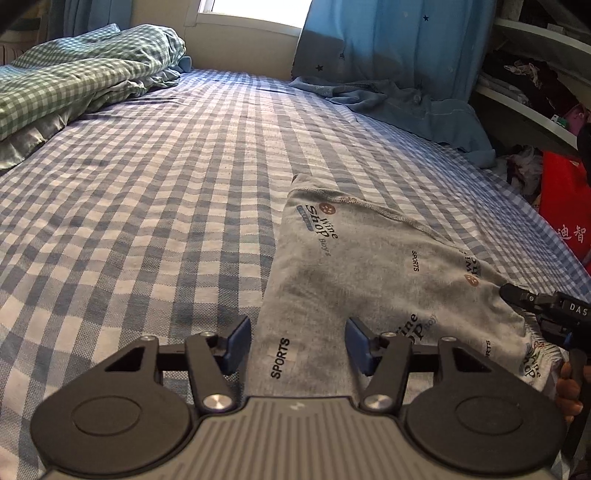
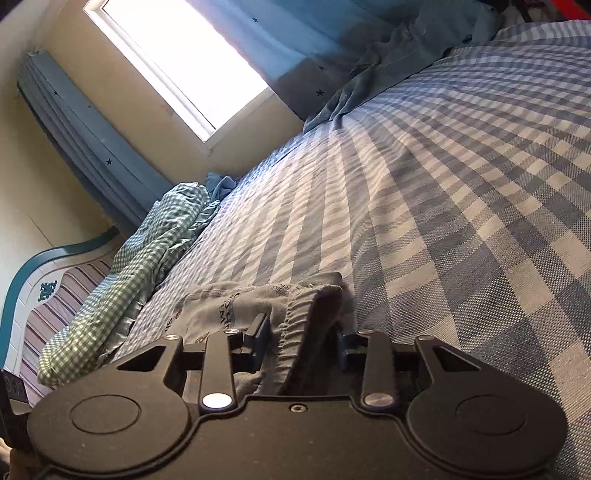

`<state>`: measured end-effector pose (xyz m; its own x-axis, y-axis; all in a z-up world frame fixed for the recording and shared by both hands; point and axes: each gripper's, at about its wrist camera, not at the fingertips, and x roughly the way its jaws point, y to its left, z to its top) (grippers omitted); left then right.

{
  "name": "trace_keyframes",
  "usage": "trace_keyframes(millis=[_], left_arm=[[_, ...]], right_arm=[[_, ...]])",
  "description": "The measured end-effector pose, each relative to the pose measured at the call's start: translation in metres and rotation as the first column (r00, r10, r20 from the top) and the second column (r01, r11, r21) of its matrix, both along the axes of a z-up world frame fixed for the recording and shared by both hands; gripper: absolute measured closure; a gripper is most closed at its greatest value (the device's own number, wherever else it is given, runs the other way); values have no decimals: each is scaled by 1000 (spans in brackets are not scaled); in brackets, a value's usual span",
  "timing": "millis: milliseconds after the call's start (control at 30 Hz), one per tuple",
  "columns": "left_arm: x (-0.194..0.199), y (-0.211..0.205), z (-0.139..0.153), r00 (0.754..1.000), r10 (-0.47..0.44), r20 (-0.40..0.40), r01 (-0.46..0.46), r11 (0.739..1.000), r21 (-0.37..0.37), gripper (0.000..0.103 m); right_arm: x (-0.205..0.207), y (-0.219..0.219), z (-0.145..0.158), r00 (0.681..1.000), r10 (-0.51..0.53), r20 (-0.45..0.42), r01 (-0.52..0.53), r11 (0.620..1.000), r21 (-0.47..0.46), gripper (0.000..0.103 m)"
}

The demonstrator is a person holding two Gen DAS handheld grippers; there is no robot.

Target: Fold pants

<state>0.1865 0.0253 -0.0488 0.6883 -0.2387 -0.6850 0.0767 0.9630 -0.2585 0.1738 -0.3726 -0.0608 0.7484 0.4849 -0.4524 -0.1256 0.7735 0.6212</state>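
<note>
A pair of grey printed pants (image 1: 373, 273) lies on the blue-and-white checked bed (image 1: 155, 206), in the lower right of the left wrist frame, with words such as "SPORTS" and "Wine Shop" printed across the cloth. The left gripper (image 1: 298, 341) fills the bottom of that frame; its two blue pads stand partly apart on either side of the pants' near edge, with the fabric lying between them, and no pad is seen pressing on it. At the right edge of the same frame the right gripper (image 1: 511, 293) reaches in from the side, its tip at the gathered waistband. In the right wrist frame, which is strongly tilted, the right gripper (image 2: 301, 339) has the elastic waistband of the pants (image 2: 295, 314) bunched up between its pads, which are drawn in against the cloth. A crumpled green checked blanket (image 1: 74, 81) lies in the upper left of the left wrist frame. Blue star-patterned curtains (image 1: 399, 40) hang by a bright window (image 1: 255, 9) at the top.
</note>
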Motion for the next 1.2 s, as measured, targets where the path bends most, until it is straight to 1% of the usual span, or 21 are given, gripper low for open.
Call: trace_keyframes(millis=[67,167,333,400,433,533,567,600,733,833,933,1067,1200], left_arm=[[0,2,1,1000,15,-8,-15,1000,-19,51],[-1,5,2,999,32,-16,-32,999,-27,59],[-2,3,5,999,50,-12,-50,999,-10,72],[-3,0,6,999,47,-10,-48,999,-8,79],[-3,-1,7,999,49,-8,-49,999,-6,80],[-4,-2,8,998,57,-1,-57,998,-8,86],[-4,-2,9,998,59,0,-59,998,-10,89],[-4,-2,11,998,57,3,-57,998,-12,91],[1,3,26,999,36,30,-36,999,-21,93],[6,7,42,997,16,70,-14,1000,-19,93],[11,12,58,993,15,120,-17,1000,15,93],[18,32,74,984,39,172,-48,998,50,93],[24,70,81,973,107,203,-124,990,70,93]], right_arm=[[-1,2,1,1000,-1,2,1,1000,-17,66],[-2,4,2,1000,-2,2,2,1000,-27,66],[-3,8,3,1000,-1,6,1,999,-52,70],[-3,10,4,1000,0,11,1,998,-64,73],[-3,11,5,1000,1,15,0,997,-72,74],[-6,15,9,999,-1,35,5,995,-97,83],[-8,18,11,999,-4,45,9,994,-112,88],[-10,21,14,998,-7,58,14,991,-135,90],[-14,40,30,994,5,111,21,971,-240,92],[-9,49,44,990,14,140,20,970,-242,93],[3,66,62,983,47,179,0,967,-254,93],[25,100,78,970,117,215,-54,959,-278,93],[56,151,87,951,191,242,-108,942,-317,94]])
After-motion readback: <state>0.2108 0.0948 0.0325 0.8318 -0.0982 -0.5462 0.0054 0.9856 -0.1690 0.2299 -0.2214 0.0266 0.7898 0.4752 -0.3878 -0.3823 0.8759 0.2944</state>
